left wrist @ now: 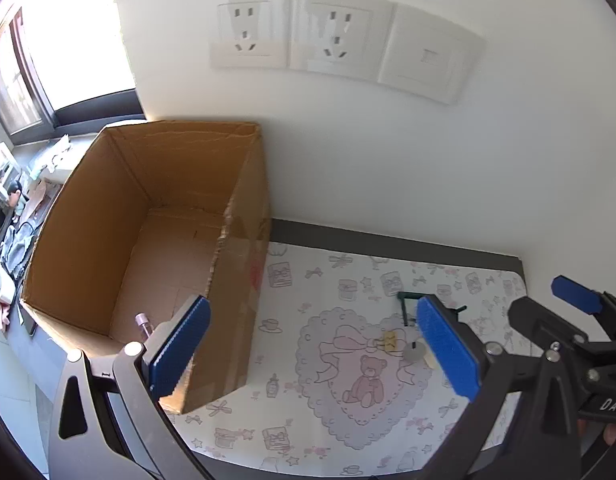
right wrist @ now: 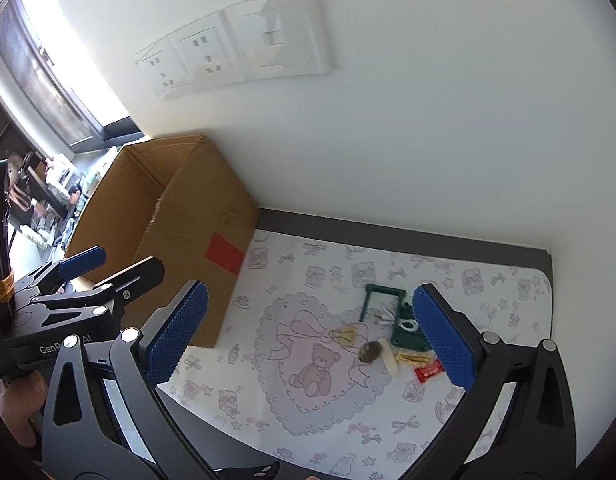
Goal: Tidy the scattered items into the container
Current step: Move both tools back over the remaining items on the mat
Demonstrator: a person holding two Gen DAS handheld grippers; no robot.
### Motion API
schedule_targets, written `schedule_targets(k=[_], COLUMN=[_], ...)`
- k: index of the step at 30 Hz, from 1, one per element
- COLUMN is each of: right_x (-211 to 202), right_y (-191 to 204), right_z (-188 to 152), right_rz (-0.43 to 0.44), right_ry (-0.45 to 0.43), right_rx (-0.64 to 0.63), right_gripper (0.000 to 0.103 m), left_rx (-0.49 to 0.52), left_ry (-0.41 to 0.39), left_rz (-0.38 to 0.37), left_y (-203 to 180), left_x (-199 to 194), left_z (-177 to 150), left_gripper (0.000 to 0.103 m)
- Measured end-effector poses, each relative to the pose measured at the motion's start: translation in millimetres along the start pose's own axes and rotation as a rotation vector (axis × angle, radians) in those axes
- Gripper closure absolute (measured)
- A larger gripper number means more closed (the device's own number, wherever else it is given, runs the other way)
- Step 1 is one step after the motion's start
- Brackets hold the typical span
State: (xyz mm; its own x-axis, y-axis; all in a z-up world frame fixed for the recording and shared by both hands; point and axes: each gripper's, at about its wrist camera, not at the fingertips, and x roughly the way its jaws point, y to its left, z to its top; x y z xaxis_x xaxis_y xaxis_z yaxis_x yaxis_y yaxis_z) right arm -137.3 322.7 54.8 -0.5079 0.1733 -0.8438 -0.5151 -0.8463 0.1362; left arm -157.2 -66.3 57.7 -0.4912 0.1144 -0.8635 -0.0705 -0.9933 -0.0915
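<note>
An open cardboard box (left wrist: 244, 200) stands at the left against the wall; it also shows in the right wrist view (right wrist: 196, 208). A small pink-capped bottle (left wrist: 143, 323) lies inside it. Scattered items lie on the patterned mat: a green frame (right wrist: 382, 308), a white cable (right wrist: 404, 322), a yellow clip (right wrist: 346, 334), a brown round piece (right wrist: 370, 351), a cream stick (right wrist: 389, 356), a yellow strip (right wrist: 414, 358) and a red packet (right wrist: 428, 371). My left gripper (left wrist: 312, 348) is open and empty beside the box. My right gripper (right wrist: 312, 336) is open and empty above the mat.
The mat (right wrist: 348, 420) with bear and bow prints covers a dark tabletop (right wrist: 388, 232) against a white wall with sockets (left wrist: 328, 40). A window (left wrist: 68, 40) and cluttered shelves are at the far left.
</note>
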Motion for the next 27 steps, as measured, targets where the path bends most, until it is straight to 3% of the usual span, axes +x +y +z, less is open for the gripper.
schedule_targets(k=[27], right_x=[-26], right_y=[-83], right_z=[-52], right_rz=[-0.034], right_ry=[0.058], right_rx=[0.105], right_gripper=[0.000], left_rx=[0.093], left_ry=[0.039], left_rz=[-0.082], left_y=[-70], left_x=[6], left_z=[-38], left_gripper=[0.000])
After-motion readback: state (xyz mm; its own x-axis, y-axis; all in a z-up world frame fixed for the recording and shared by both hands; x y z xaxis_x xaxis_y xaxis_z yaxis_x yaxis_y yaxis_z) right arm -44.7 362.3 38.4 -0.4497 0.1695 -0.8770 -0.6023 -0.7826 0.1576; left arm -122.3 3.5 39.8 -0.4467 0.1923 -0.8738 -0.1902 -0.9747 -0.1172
